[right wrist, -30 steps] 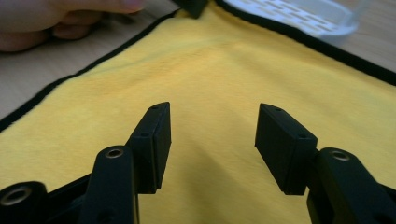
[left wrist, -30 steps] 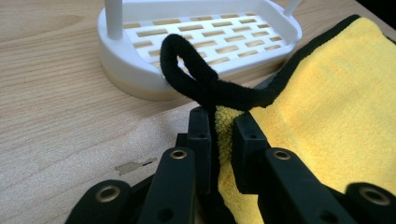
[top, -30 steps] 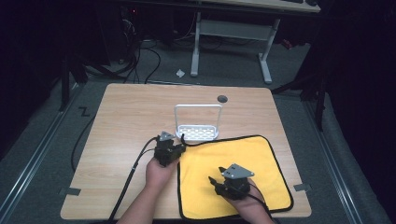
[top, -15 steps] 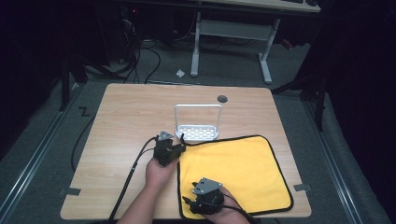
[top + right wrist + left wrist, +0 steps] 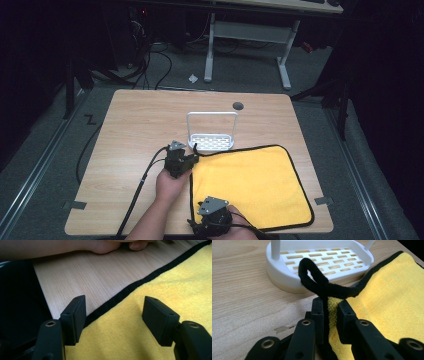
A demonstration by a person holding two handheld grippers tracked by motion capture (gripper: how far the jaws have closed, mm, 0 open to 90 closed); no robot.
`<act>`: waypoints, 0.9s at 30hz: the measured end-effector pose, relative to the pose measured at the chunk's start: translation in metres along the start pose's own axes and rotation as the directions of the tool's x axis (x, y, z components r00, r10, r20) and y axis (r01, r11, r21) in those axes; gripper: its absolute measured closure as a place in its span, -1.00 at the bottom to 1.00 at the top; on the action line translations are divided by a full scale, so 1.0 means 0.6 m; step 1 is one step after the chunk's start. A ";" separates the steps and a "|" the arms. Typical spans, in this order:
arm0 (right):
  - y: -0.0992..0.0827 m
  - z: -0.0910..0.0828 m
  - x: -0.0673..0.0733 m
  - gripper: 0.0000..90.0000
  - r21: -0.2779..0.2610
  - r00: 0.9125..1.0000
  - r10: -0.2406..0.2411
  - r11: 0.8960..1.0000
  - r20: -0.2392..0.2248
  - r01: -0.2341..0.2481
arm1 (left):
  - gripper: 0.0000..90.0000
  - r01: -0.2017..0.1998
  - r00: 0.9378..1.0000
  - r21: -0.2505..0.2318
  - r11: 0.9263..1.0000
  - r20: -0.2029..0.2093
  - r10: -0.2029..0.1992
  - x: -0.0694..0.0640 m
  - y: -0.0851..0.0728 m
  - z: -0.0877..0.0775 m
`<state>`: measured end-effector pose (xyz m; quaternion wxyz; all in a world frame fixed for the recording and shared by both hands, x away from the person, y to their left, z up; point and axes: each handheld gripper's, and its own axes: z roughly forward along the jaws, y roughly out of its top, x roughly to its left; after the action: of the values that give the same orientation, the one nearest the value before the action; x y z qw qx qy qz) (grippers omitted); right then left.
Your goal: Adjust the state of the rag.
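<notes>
Yellow cloth (image 5: 250, 185), lying over the worktop's near right corner: left gripper (image 5: 329, 312) is clenching its far left corner, right gripper (image 5: 113, 315), jaws just opened, is straddling the near left edge, risking a bunched, crooked fold.

My left gripper (image 5: 186, 161) sits at the far left corner of the cloth (image 5: 250, 182), jaws closed on that corner, whose edge loop (image 5: 317, 277) rises just ahead of them. Beyond the jaws stands the slotted rack (image 5: 212, 134) on the desk (image 5: 130, 130), touching the loop. My right gripper (image 5: 212, 222) sits nearer me, jaws spread astride the cloth's left edge, cloth between them, desk to their left.
</notes>
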<state>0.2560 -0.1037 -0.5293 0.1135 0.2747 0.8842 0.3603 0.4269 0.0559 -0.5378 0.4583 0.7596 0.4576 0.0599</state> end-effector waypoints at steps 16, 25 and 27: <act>-0.004 -0.005 -0.007 0.43 -0.008 0.998 -0.033 0.999 0.049 0.033 | 0.73 0.010 1.000 0.002 1.000 0.001 -0.010 0.002 0.001 0.001; -0.008 -0.009 -0.006 0.83 -0.007 0.991 -0.080 0.997 0.104 0.082 | 0.75 0.018 1.000 -0.011 1.000 0.010 -0.018 0.003 0.000 -0.002; -0.008 -0.012 -0.006 0.83 -0.017 0.991 -0.083 0.996 0.102 0.086 | 0.75 0.023 1.000 -0.013 1.000 0.013 -0.023 0.005 0.000 -0.002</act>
<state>0.2545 -0.1127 -0.5273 0.1765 0.2537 0.8841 0.3504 0.4281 0.0586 -0.5378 0.4668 0.7517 0.4630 0.0528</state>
